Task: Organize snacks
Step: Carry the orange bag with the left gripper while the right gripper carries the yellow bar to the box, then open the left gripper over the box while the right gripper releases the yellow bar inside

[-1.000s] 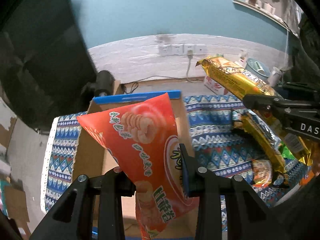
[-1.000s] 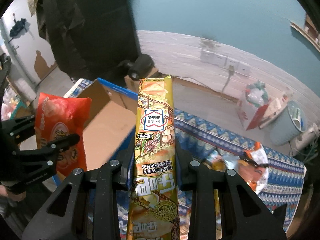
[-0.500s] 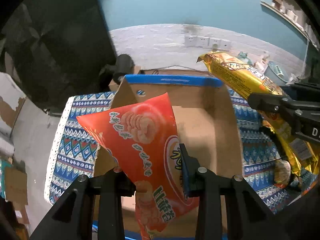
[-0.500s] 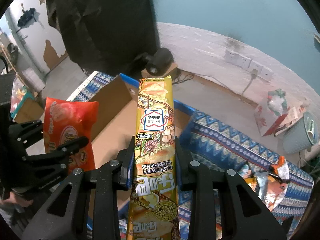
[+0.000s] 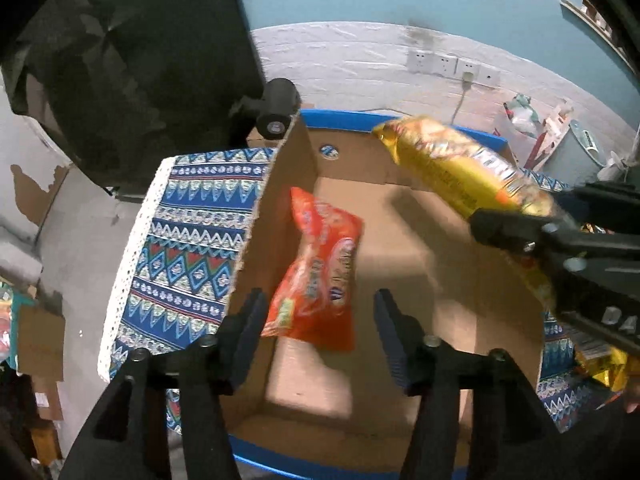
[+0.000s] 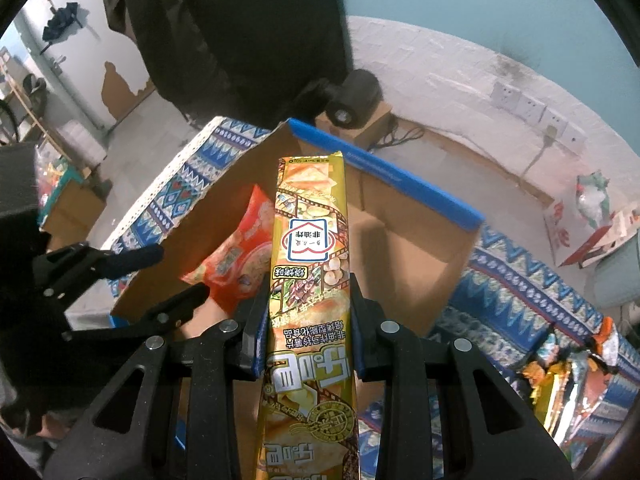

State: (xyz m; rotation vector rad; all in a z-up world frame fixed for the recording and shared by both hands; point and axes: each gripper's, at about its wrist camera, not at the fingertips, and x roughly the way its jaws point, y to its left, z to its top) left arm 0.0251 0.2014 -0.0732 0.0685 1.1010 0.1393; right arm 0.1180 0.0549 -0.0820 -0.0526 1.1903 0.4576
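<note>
left gripper (image 5: pixel 318 334) jaws now apart, red bag (image 5: pixel 318 276) released into cardboard box (image 5: pixel 400 248) | right gripper (image 6: pixel 308 330) still clamped on gold pack (image 6: pixel 310 280) | "DA" on gripper body

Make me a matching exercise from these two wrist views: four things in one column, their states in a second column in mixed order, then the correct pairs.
Things
1. left gripper
2. right gripper
3. red snack bag
4. cardboard box

States
A. clamped on the long gold packet
B. open-topped, on the patterned cloth
C. open, holding nothing
D. loose, inside the box

Pairs: 1-C, 2-A, 3-D, 4-B
</note>
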